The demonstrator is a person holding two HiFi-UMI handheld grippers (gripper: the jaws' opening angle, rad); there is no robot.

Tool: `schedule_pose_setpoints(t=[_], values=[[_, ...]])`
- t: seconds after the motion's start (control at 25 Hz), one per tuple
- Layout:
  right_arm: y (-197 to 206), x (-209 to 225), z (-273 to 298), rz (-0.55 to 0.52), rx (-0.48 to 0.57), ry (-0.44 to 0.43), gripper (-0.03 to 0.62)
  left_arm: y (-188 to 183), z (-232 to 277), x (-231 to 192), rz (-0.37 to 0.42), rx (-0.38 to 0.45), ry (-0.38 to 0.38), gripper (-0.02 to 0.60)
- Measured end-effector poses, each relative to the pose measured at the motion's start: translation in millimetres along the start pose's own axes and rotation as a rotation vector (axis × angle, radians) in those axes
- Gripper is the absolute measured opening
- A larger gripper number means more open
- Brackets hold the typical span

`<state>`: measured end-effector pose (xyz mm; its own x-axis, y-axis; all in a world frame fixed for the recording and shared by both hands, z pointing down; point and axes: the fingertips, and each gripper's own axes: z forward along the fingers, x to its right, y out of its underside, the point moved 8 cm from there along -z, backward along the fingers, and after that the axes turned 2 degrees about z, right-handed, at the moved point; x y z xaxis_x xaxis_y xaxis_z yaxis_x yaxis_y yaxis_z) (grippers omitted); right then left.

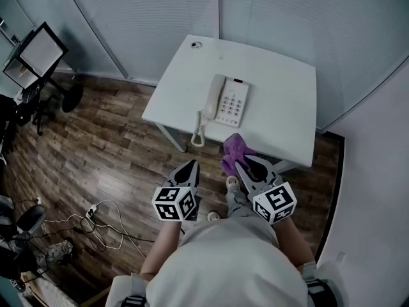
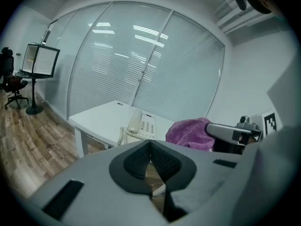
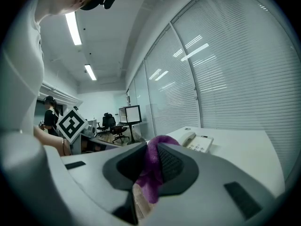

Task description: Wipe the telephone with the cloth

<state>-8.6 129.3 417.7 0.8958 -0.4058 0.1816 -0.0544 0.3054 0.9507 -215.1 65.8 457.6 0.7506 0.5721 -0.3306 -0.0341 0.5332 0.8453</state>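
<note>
Looking down from my head, I held both grippers out over the wood floor (image 1: 108, 152), just short of the white table (image 1: 281, 75). The left gripper (image 1: 190, 166) had its jaws pressed together with nothing in them. The right gripper (image 1: 241, 166) pinched the purple cloth (image 1: 234, 149), which bunched up past its tips and showed against the table's near edge. The telephone (image 1: 227, 101) lay flat on the table beyond the cloth, its handset (image 1: 213, 97) in the cradle on the left side and its coiled cord (image 1: 198, 132) looping at the near edge. Along the left gripper's jaws, the two dark pads met in a closed seam with nothing between them. The telephone sat on the table ahead, and the cloth showed to the right, bunched at the end of the right gripper. Along the right gripper's jaws, a fold of the cloth was clamped between the pads and hung out below them. The telephone lay ahead and to the right on the table, apart from the cloth, and the left gripper's marker cube (image 3: 71, 124) stood off to the left.
</note>
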Motion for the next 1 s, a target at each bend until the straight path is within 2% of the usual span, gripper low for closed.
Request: schedule_pose_setpoints(t=[0.32,0.64,1.0], values=[[14,-35,-16,-0.018,-0.024,-0.034,0.080,28,-39,-4,-0.068,0.012,-0.037,0.021],[21,-65,-24,-0.041,-0.025,-0.076,0.080,50,-70,-5,-0.074,0.006,-0.061,0.021],[23,-80,-26,-0.046,-0.017,-0.077,0.080,59,-84,-7,-0.071,-0.003,-0.051,0.020]])
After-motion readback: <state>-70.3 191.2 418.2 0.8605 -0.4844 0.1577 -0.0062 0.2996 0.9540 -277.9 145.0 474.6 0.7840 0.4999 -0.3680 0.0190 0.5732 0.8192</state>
